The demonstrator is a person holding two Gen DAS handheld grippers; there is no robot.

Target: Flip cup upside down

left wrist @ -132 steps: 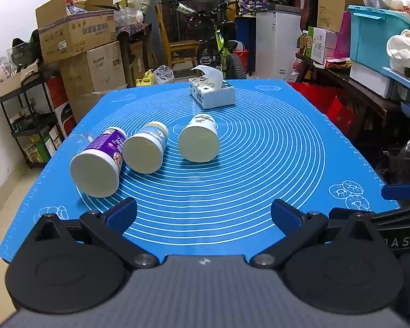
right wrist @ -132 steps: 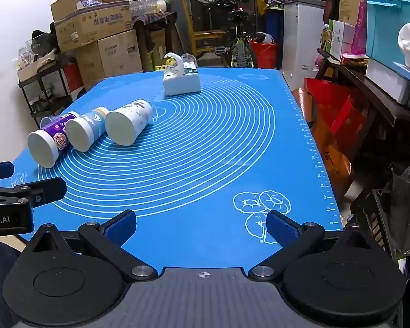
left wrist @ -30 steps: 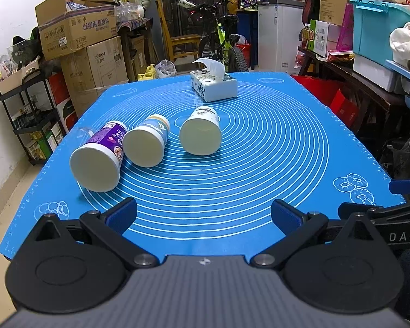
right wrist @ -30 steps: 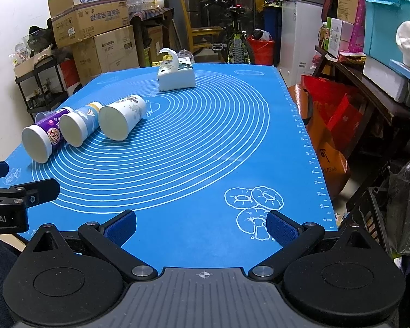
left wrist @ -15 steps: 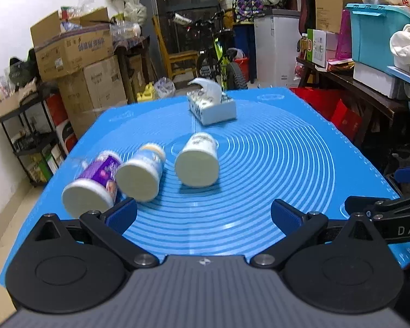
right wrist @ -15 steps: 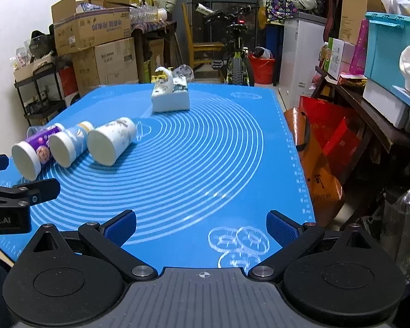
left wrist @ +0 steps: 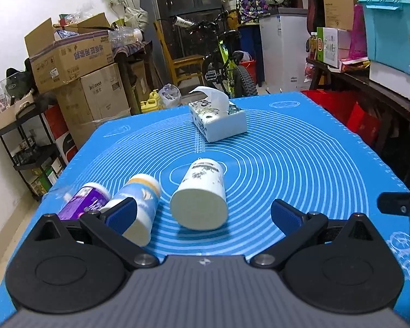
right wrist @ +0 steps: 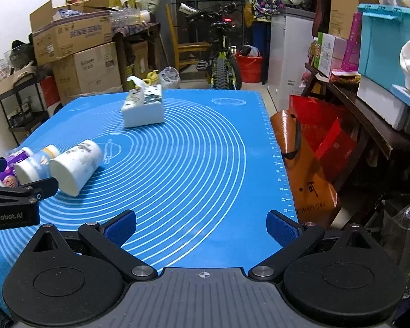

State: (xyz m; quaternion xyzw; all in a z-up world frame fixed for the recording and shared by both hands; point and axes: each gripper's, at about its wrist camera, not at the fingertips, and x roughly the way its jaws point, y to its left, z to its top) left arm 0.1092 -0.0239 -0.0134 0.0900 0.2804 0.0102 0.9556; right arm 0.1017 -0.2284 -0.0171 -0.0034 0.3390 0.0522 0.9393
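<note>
Three cups lie on their sides in a row on the blue mat [left wrist: 300,164], flat ends toward me. The white patterned cup [left wrist: 201,195] lies just ahead of my left gripper [left wrist: 203,214], which is open and empty. The blue-and-white cup [left wrist: 139,205] lies left of it, partly behind the left fingertip [left wrist: 121,214]. The purple cup [left wrist: 82,201] is the leftmost. In the right wrist view the white cup [right wrist: 75,164], the blue-and-white cup [right wrist: 34,165] and the purple cup [right wrist: 11,173] sit at the far left. My right gripper [right wrist: 202,225] is open and empty over the mat's near right part [right wrist: 205,164].
A white tissue box [left wrist: 218,119] stands farther back on the mat; it also shows in the right wrist view [right wrist: 143,106]. Stacked cardboard boxes [left wrist: 76,76] stand left, a bicycle [left wrist: 224,63] behind the table, red and orange bags [right wrist: 311,164] off the right edge.
Both grippers have moved forward and lower over the mat. The left gripper has closed in on the white cup, which now looks larger. The cups have not moved.
</note>
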